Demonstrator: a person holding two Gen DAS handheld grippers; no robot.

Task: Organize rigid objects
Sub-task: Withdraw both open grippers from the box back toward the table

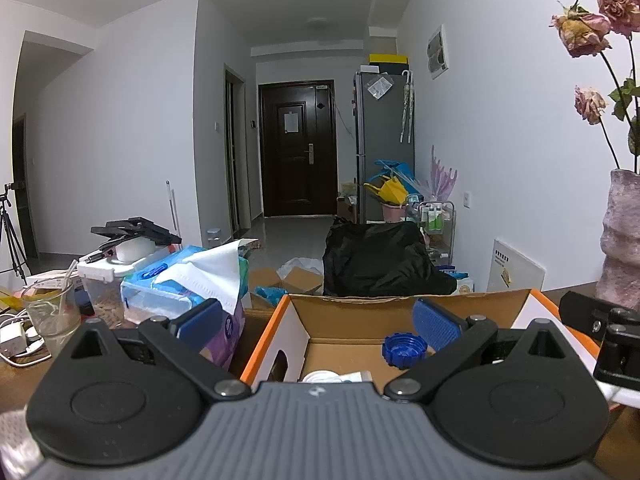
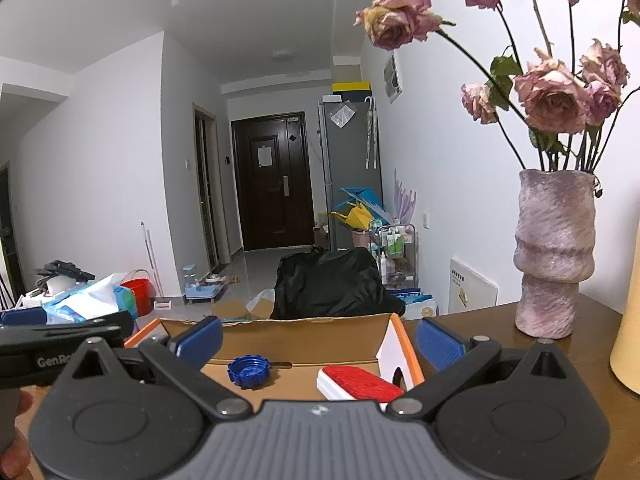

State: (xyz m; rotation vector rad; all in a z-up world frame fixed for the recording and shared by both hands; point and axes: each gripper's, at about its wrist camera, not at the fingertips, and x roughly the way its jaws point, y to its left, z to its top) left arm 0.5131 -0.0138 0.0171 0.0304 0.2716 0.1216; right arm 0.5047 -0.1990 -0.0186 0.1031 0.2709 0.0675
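Observation:
An open cardboard box (image 1: 360,300) with an orange rim stands on the wooden table; it also shows in the right wrist view (image 2: 280,326). Inside lie a blue ridged bottle cap (image 1: 404,349) (image 2: 249,371), a red and white brush-like piece (image 2: 358,384) and a white item (image 1: 332,377) partly hidden by my gripper body. My left gripper (image 1: 318,322) is open and empty above the box's near left side. My right gripper (image 2: 320,338) is open and empty above the box's near right side. The left gripper's body (image 2: 60,340) shows at the left of the right wrist view.
A tissue pack (image 1: 192,280), a glass (image 1: 52,312), a plastic container (image 1: 104,280) and cables clutter the table's left. A pink vase (image 2: 552,256) of dried roses stands at the right, with a yellow cylinder (image 2: 628,340) beside it. A black bag (image 1: 380,260) sits behind the box.

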